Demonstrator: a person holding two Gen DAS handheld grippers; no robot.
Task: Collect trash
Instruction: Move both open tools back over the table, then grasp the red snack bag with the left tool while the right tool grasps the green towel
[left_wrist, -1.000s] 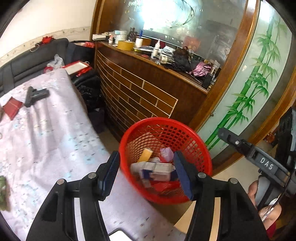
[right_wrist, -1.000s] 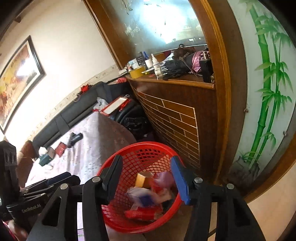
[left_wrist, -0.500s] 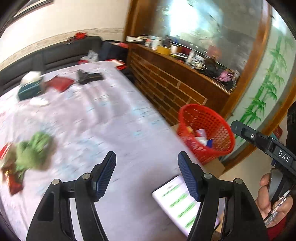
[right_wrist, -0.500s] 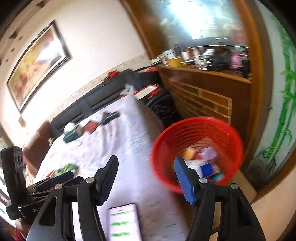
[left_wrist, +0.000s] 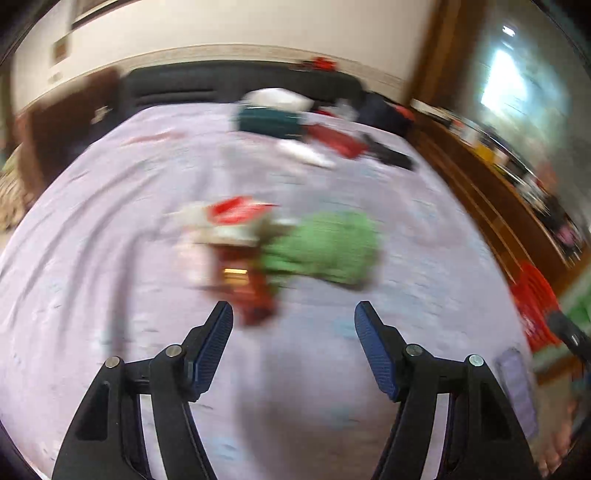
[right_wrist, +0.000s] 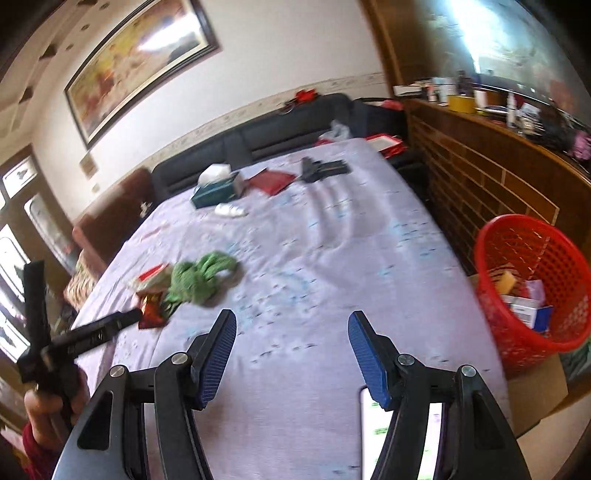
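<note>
Left wrist view, badly blurred: we look down over a lilac sheet (left_wrist: 110, 258) covering a wide surface. Our left gripper (left_wrist: 293, 314) has its blue-padded jaws spread apart with only bare sheet between them; they are narrowing slightly. Just beyond the jaws, around twelve o'clock, sits the trash: a green crumpled wad (left_wrist: 325, 247) touching a heap of red and white wrappers (left_wrist: 229, 236) at its left. Farther off, near twelve to one o'clock, lie a teal tissue box (left_wrist: 267, 123), a red folder (left_wrist: 338, 140) and a dark object we cannot identify. At three o'clock, at the frame edge, a sliver of the red basket (left_wrist: 533, 299) shows.

Right wrist view, sharper: our right gripper (right_wrist: 291, 325) is also spread, nothing between the jaws but sheet (right_wrist: 332, 240). The green wad (right_wrist: 201, 277) and wrappers (right_wrist: 151, 291) lie at ten o'clock, touching one another. The left gripper's (right_wrist: 127, 317) dark finger reaches in from nine o'clock, its tip just beside the wrappers; a hand (right_wrist: 55, 402) grips its handle at eight o'clock. The red basket (right_wrist: 532, 280) stands at three o'clock, off the sheet's edge, with boxes and packets inside. A phone (right_wrist: 373, 435) with a lit screen lies on the sheet at five o'clock, partly hidden behind the right finger. The tissue box (right_wrist: 218, 188) and folder (right_wrist: 273, 181) rest at eleven to twelve o'clock.
</note>
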